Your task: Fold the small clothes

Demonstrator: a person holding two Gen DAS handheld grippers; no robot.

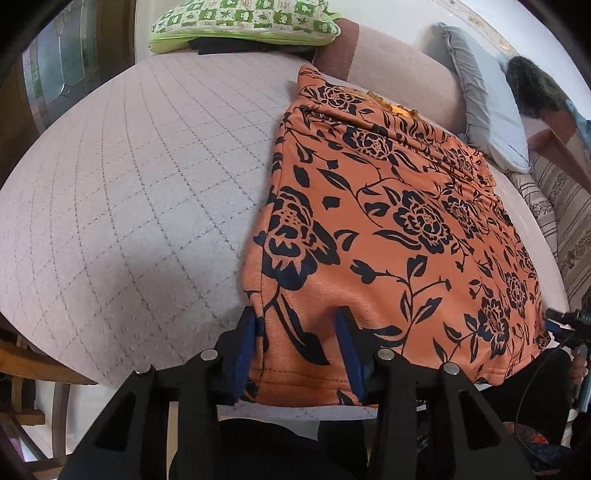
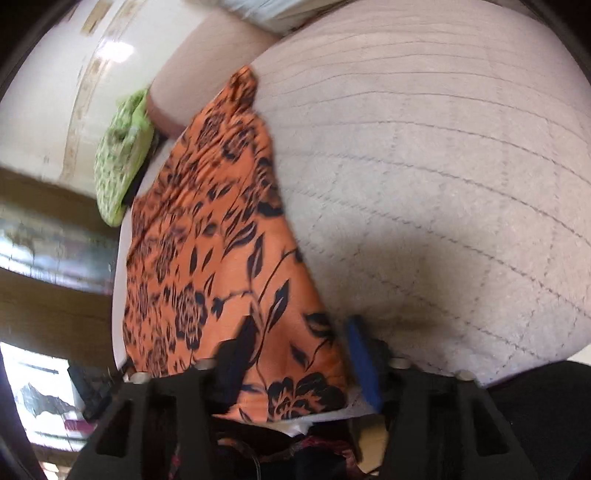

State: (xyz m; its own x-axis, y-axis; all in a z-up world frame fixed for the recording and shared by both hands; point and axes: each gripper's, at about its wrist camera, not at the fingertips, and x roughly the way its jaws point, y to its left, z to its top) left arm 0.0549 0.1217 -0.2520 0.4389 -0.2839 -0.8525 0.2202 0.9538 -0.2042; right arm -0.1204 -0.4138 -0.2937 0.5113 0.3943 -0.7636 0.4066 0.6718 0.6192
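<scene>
We've got L gripper [image 1: 299, 332] & R gripper [image 2: 295, 343] spread wide, each straddling a near hem corner of the orange floral garment [image 1: 388, 221] on the quilted bed [image 1: 129, 184].

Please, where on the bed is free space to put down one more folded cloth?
Bare quilt lies left of the orange garment, up to the green pillow. More bare quilt lies on the garment's right. The far right, by the grey pillow, is crowded.

No readable text, labels or numbers anywhere.
</scene>
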